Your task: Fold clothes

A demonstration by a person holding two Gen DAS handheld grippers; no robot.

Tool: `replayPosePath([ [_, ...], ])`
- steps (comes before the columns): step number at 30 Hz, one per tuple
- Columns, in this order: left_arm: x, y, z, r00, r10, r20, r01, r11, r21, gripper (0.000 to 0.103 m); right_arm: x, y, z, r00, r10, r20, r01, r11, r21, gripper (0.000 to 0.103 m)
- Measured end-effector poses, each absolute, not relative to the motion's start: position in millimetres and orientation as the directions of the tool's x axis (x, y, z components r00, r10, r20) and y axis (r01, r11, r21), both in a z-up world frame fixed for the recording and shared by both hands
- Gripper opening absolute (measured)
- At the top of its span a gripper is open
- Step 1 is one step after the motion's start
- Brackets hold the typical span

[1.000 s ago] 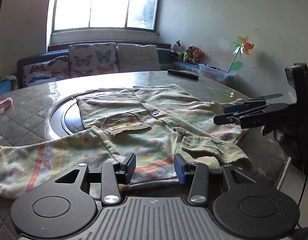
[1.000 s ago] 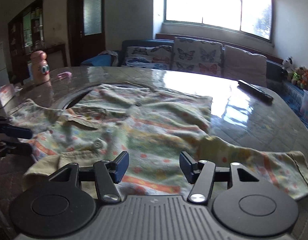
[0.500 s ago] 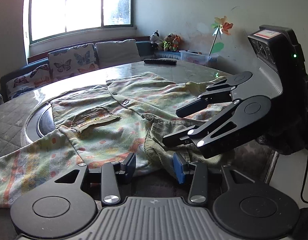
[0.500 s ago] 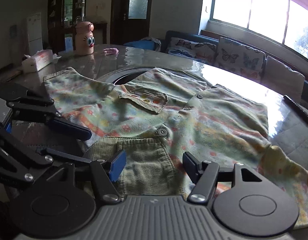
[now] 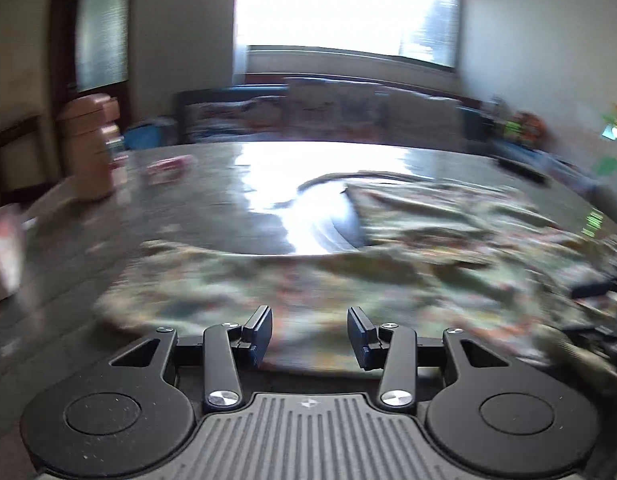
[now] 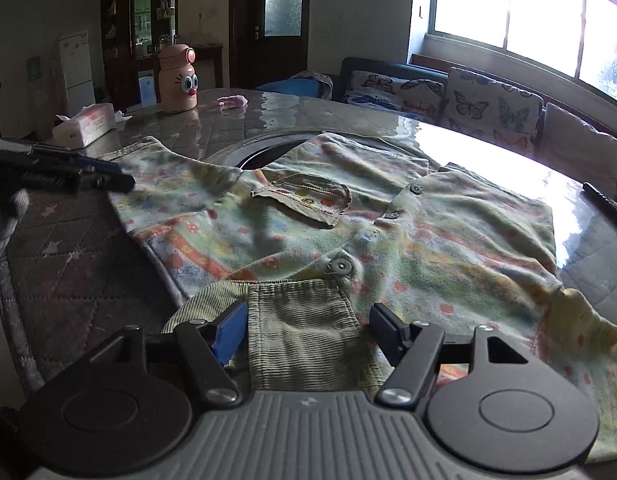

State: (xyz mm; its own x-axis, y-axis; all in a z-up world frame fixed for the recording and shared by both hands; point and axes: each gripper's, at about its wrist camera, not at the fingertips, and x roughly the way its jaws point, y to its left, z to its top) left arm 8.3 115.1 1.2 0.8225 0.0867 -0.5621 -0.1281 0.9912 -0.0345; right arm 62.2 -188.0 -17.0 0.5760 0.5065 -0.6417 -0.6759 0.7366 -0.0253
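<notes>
A pale green flowered shirt lies spread face up on the round table, with a chest pocket and a green corduroy collar at the near edge. My right gripper hovers low over that collar. Its jaws are opening, and the collar lies between them without being pressed. In the blurred left wrist view my left gripper is open above the near edge of the shirt's sleeve, nothing clamped. The right wrist view shows the left gripper at that sleeve's end.
A pink bottle with cartoon eyes, a tissue pack and a small pink thing stand at the table's far left. A dark remote lies at the right. A sofa with butterfly cushions runs behind.
My left gripper has swung left from the collar to the sleeve, and its view blurs. The right gripper's jaws have widened over the collar.
</notes>
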Motion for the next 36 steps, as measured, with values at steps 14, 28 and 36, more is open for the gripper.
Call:
replayPosePath([
  [14, 13, 189, -4, 0.756, 0.272, -0.595, -0.373, 0.926, -0.051, 0.023, 66, -188, -18, 0.571, 0.502, -0.650, -0.672, 0.740, -0.020, 0.073],
  [28, 26, 201, -6, 0.709, 0.369, -0.601, -0.503, 0.862, -0.065, 0.035, 67, -188, -19, 0.577, 0.504, -0.643, -0.666, 0.746, -0.013, 0.074],
  [36, 23, 196, 13, 0.774, 0.306, -0.554, -0.461, 0.872, -0.163, 0.006, 65, -188, -18, 0.583, 0.505, -0.636, -0.662, 0.750, -0.011, 0.074],
])
